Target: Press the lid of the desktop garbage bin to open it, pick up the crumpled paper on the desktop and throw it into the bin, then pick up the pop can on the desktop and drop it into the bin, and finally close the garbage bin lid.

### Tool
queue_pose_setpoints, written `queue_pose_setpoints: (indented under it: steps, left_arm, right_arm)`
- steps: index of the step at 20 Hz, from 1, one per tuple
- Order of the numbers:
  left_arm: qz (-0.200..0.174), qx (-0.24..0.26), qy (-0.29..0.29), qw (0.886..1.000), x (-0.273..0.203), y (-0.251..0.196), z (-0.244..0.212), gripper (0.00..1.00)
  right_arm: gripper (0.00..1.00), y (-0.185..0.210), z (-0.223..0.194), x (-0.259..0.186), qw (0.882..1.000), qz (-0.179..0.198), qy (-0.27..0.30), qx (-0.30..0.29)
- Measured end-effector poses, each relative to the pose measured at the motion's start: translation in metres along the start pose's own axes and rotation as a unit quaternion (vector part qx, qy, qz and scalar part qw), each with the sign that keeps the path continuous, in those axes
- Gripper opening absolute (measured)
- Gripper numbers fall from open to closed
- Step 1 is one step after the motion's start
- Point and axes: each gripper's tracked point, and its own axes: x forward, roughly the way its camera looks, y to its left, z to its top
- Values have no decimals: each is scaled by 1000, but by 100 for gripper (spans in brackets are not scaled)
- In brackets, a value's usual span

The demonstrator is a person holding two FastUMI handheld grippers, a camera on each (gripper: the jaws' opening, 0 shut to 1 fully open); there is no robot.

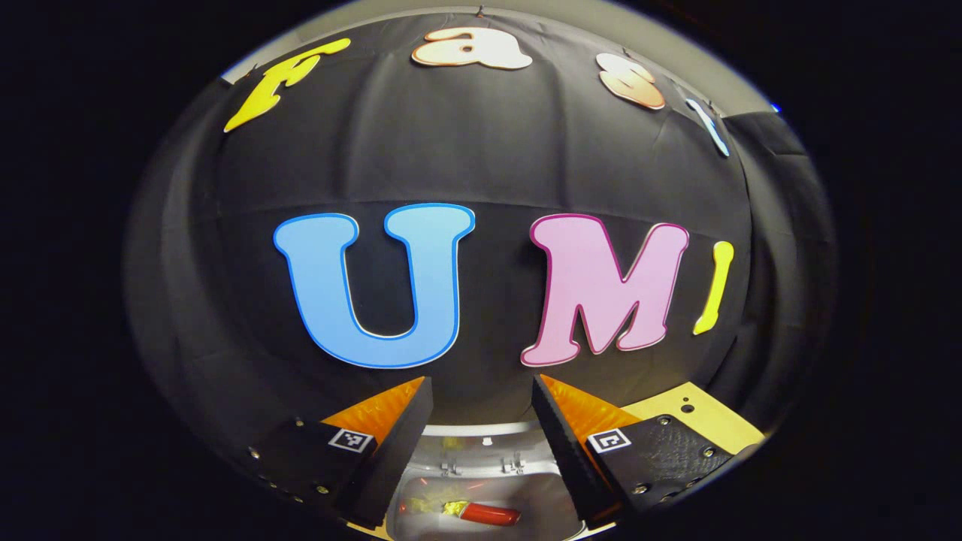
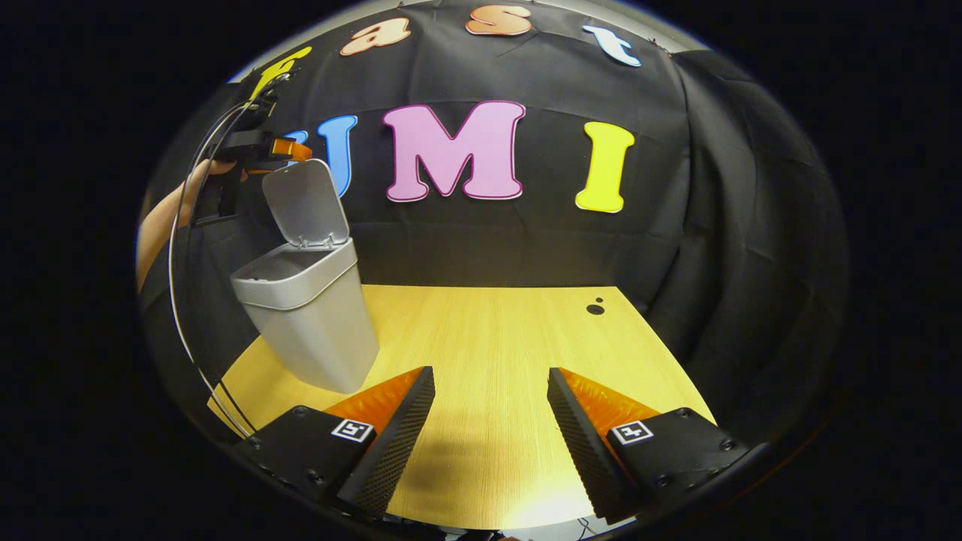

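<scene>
The grey bin (image 2: 316,323) stands at the table's left with its lid (image 2: 304,199) swung upright. In the left gripper view I look down into the bin (image 1: 481,432): a red pop can (image 1: 490,515) lies on its bottom, with a yellowish crumpled lump (image 1: 421,505) beside its end. My left gripper (image 1: 481,387) hangs open above the bin's mouth, nothing between its fingers. The right gripper view shows that left gripper (image 2: 289,150) high by the lid's top edge, held by a hand (image 2: 161,218). My right gripper (image 2: 488,376) is open and empty over the wooden table (image 2: 511,338).
A thin cable (image 2: 176,285) loops down from the left gripper past the bin's left side. Two small dark holes (image 2: 595,308) mark the table's far right. Black cloth walls close the table at the back and right.
</scene>
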Motion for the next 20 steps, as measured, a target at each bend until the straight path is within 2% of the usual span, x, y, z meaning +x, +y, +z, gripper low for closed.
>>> queue_pose_setpoints:
  steps: [6, 12, 17, 20]
  left_arm:
    - [12, -22, 11, 1000, -54, -6, -48, 88]
    - [21, -10, 12, 1000, -78, -10, -97, 89]
    - [25, -31, 61, 997, -88, -13, -159, 89]
    - [28, -27, 72, 997, -90, -12, -176, 89]
  right_arm:
    - [98, 25, 1, 7, 999, 34, 3, -13]
    - [98, 42, -6, 10, 998, 59, 14, -24]
    - [98, 42, -10, 12, 997, 64, 22, -26]
    - [98, 40, -12, 12, 998, 62, 24, -24]
